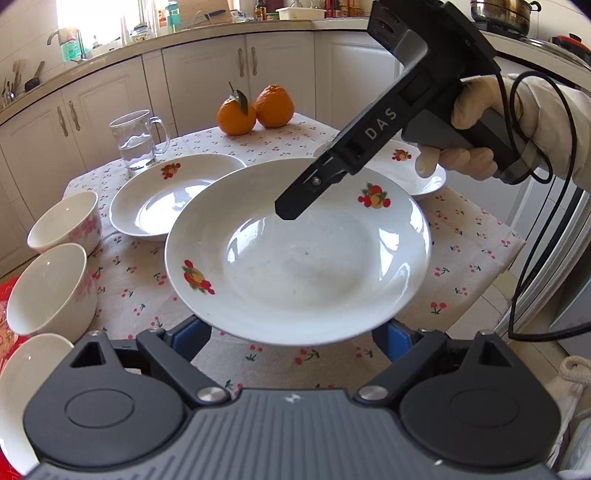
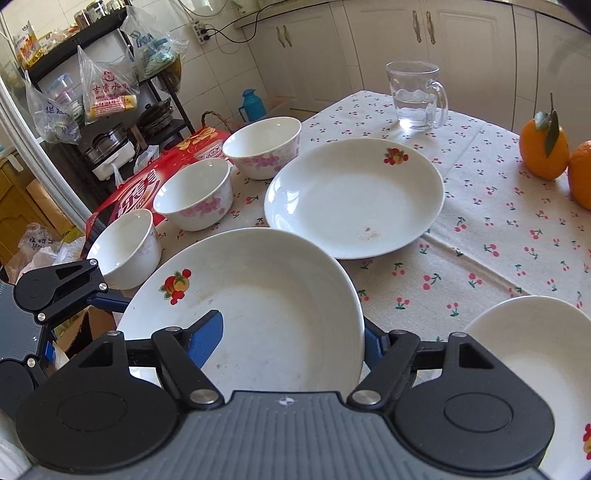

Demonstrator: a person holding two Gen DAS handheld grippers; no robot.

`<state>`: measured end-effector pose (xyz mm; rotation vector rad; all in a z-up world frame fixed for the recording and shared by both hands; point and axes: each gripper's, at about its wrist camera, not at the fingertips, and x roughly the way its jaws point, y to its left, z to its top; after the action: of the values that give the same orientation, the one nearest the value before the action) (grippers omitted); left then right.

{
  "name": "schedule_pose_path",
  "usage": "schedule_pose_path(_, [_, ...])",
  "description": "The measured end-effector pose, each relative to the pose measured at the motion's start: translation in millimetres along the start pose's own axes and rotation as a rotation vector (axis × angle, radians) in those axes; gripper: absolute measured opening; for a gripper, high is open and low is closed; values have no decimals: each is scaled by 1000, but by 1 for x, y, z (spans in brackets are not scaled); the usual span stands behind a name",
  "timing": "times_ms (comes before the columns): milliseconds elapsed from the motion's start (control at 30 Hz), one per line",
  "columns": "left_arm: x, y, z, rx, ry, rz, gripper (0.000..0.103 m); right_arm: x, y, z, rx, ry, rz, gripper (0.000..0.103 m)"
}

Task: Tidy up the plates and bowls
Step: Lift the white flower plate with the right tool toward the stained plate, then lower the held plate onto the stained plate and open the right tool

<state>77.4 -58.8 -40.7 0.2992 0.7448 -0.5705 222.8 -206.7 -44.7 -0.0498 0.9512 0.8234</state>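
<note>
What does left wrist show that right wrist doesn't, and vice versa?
Left wrist only: the gloved hand on the right hand-held gripper, seen from outside, one finger over the fruit-print plate; the steel pot at the back.
Right wrist only: the rack hung with plastic bags, and the teal flask beyond the table.
Both: the fruit-print plate nearest the cameras, three bowls, the glass mug, two oranges, a second plate on the cloth.

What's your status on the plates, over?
Right gripper clamped on white fruit-print ceramic plate, plate clear of cherry-print tablecloth. Left gripper at its near rim, grip hidden. Second white plate lies just beyond.
</note>
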Motion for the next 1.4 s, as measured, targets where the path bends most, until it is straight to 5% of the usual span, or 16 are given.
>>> schedule_pose_path(767, [68,-28,68,137,-5,-171,93,-66,-80,-34,144,-84,-182,82])
schedule_pose_path(1400, [106,-45,93,186,-7,-217,93,-79,-128,-59,261,-113,-258,84])
